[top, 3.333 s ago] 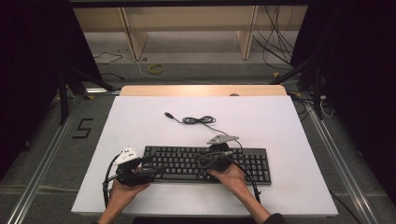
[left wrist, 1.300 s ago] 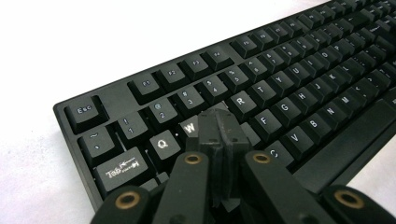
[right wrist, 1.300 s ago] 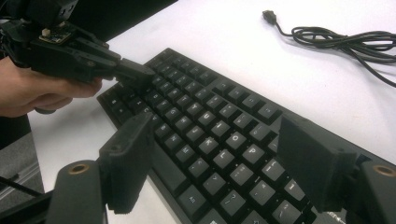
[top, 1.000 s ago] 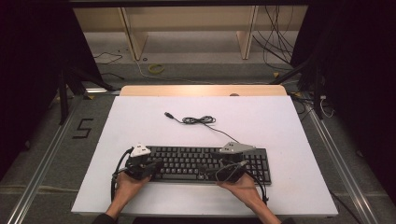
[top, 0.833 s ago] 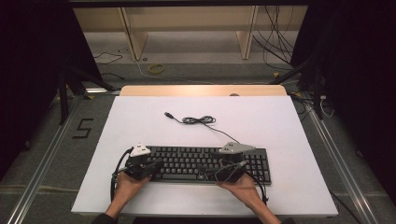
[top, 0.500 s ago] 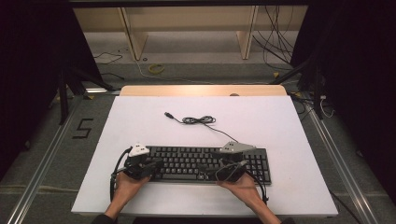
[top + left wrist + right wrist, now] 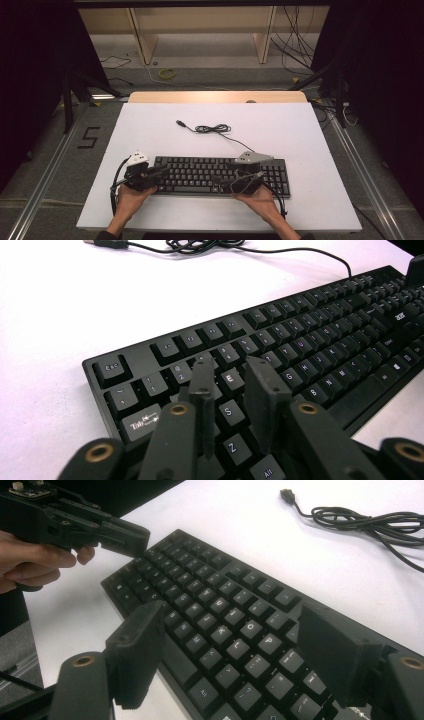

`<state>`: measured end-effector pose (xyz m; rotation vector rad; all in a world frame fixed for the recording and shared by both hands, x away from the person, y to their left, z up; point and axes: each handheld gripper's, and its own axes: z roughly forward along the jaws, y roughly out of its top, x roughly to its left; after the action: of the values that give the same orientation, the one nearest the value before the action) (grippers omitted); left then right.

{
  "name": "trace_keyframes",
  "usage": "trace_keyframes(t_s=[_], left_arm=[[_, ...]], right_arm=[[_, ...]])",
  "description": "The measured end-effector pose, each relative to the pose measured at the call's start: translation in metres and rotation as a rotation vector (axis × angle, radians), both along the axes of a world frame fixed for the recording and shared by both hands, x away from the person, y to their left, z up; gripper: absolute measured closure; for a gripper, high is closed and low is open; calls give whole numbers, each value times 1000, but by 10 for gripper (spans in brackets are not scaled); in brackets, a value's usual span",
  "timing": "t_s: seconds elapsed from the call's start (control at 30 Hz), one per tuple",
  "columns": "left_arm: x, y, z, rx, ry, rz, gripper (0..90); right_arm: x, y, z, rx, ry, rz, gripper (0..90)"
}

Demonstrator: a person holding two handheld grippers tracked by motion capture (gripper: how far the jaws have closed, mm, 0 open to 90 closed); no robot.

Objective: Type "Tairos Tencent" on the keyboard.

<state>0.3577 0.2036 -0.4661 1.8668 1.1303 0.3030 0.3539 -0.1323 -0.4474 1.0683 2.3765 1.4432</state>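
Both my grippers hover over a black keyboard at the near edge of the white bench.

Its coiled cable lies beyond it, nothing blocking the keys. My left gripper sits low over the left-end keys, fingers just opening to a narrow gap, gripping nothing. My right gripper hangs over the right half, fingers spread wide, empty. Both hands reach in from the near side.

left tool jaws just been opening, apparently over keyboard
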Motion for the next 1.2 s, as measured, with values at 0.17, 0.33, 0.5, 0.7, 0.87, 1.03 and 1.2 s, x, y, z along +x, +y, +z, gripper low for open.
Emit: trace_keyframes(t_s=[0.17,0.33,0.5,0.7,0.87,1.03,1.2], left_arm=[[-3,2,2,-13,-3,3,633],[-5,4,3,-34,-5,8,524],[-7,5,3,-46,-4,2,467],[-11,6,4,-58,-19,-7,412],[-13,6,4,-75,-36,-16,379],[-16,6,6,-91,-53,-28,354],[-18,6,7,-102,-61,-34,342]], right_arm=[[0,0,0,-2,-1,2,283],[-1,1,0,-3,-2,7,283],[-1,3,0,-6,0,12,283],[-3,7,-1,-7,2,24,291],[-4,12,-3,-12,6,39,312],[-5,17,-4,-13,11,60,376],[-7,24,-6,-18,21,81,459]])
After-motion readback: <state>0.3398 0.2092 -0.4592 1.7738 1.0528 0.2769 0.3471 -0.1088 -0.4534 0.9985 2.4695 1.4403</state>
